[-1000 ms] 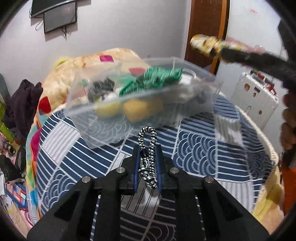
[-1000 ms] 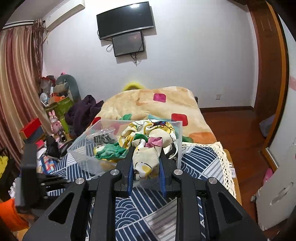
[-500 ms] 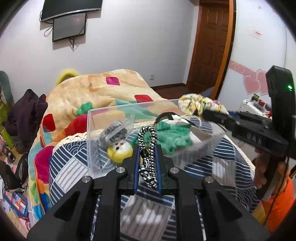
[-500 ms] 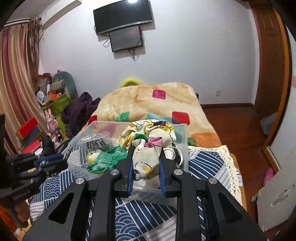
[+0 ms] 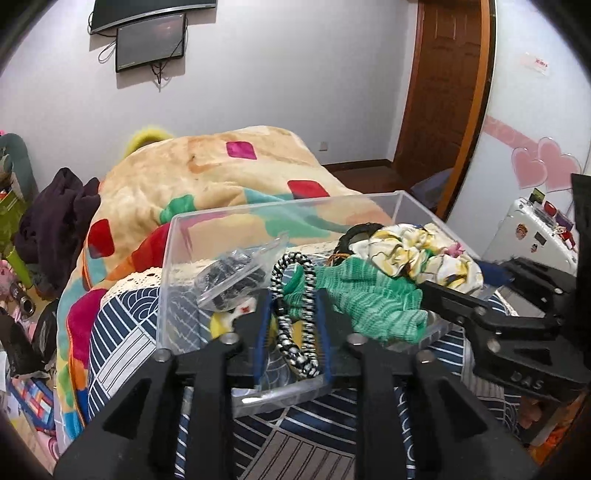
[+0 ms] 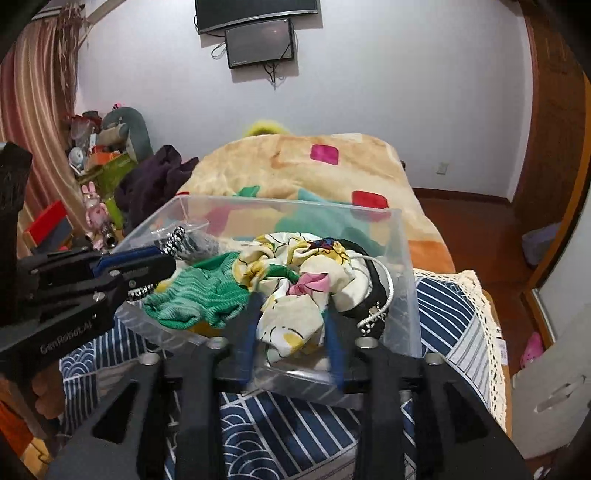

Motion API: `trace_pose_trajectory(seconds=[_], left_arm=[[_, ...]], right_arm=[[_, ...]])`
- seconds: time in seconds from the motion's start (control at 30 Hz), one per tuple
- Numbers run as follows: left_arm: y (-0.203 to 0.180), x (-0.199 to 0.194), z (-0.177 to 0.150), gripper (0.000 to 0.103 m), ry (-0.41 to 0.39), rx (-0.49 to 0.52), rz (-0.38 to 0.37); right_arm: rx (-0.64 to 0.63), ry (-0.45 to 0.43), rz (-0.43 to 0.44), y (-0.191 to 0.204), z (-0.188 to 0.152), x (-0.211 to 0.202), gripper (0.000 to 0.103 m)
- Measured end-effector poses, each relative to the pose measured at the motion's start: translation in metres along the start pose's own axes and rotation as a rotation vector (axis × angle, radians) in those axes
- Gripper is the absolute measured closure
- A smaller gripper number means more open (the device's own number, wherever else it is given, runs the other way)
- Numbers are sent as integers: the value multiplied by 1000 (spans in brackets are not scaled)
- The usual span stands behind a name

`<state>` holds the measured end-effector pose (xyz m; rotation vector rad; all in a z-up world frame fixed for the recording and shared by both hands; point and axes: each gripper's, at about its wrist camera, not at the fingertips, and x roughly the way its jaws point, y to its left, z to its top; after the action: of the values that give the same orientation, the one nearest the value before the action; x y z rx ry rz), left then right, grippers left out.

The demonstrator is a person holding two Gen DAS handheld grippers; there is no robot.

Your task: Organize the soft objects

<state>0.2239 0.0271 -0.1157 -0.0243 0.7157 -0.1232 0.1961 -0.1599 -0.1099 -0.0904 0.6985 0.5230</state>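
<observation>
Basically a bedroom: lilac wall with two dark wall-mounted screens (image 6: pixel 258 22), brown wooden door (image 5: pixel 443 85), striped curtain (image 6: pixel 33 92) at left, bed under a tan blanket with coloured squares (image 5: pixel 207 177). Navy-and-white wave-patterned cloth (image 6: pixel 288 428) covers the surface in front; clear plastic storage box (image 5: pixel 280 210) sits on it. Left tool (image 5: pixel 291 314) jaws opening, black-and-white braided cord loop (image 5: pixel 295 317) between them over the box's near edge. Right tool (image 6: pixel 291 321) jaws opening, cream floral fabric scrunchie (image 6: pixel 295 295) between them, inside the box beside a green knitted cloth (image 6: pixel 199 295).
</observation>
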Motion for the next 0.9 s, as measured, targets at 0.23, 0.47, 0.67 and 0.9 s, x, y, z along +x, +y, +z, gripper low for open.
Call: trace_pose_trajectory(seconds=[0.23, 0.47, 0.67, 0.9], left_arm=[[1, -14, -8, 44, -39, 1, 28], [0, -51, -11, 43, -105, -9, -3], [-3, -96, -9, 43, -206, -15, 0], [-9, -150, -5, 41, -317, -19, -6]], right_arm=[[0, -18, -32, -3, -1, -7, 31], [0, -31, -14, -5, -1, -19, 27], [-28, -104, -1, 4, 7, -48, 27], [-38, -254, 11, 16, 18, -98, 22]])
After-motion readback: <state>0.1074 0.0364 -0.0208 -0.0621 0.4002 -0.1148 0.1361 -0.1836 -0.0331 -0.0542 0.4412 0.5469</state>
